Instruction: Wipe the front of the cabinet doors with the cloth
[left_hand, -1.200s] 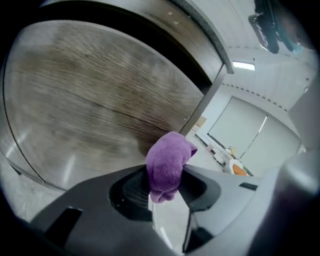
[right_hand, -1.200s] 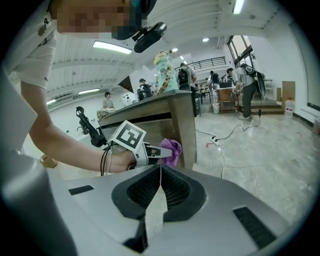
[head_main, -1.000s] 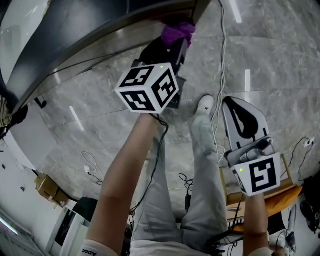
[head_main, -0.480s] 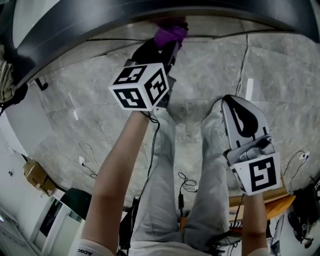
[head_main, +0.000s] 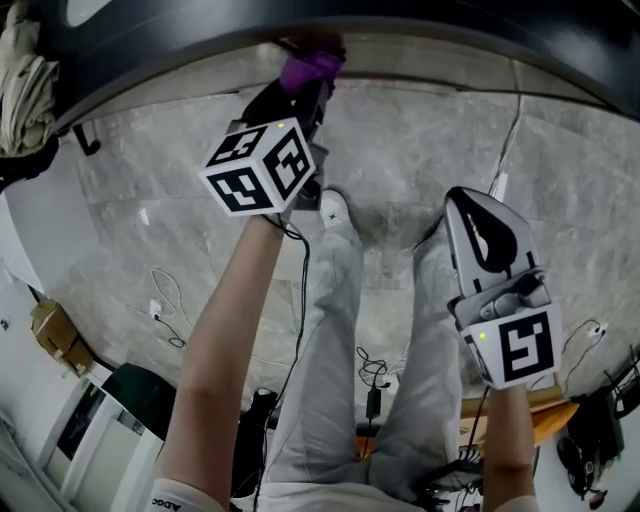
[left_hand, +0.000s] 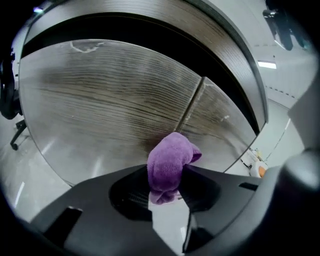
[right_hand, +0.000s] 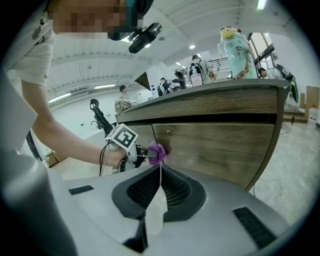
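Between the two black jaws of the left gripper (left_hand: 167, 173), clamped there: one purple cloth (left_hand: 170, 159), bunched into a soft, fuzzy wad, bulging past the jaw tips, with a small fold hanging below. Jaws closed down to the thickness of the wad, no further. Wad up against the cabinet front, right at the vertical seam between two doors. Behind the jaws, one marker cube (head_main: 258, 168) with black-and-white squares, then a bare forearm (head_main: 225, 340).

Lower and to the right in the head view, the right gripper (right_hand: 160, 175): pale grey shell, ribbed black pads, jaws brought fully together with only a thin line between, nothing held. Well apart from the cloth, pointed toward it from the side. On its rear, a second marker cube (head_main: 520, 345).

Beyond the cloth, two cabinet doors, a left door (left_hand: 100, 95) and a right door (left_hand: 222, 125): flat, brown-grey wood grain, fine horizontal streaks, slight sheen. Above both, a dark recess, then a wood-grain counter edge (right_hand: 200, 105). Underfoot, a glossy grey marble-look floor (head_main: 150, 200), one white shoe (head_main: 333, 208), light grey trousers (head_main: 330, 380), thin black cables (head_main: 370, 370).

Farther off, on top of the counter, one translucent bluish bottle (right_hand: 236, 47) with a yellow top. Behind it, several people (right_hand: 197, 67), too small to count surely.
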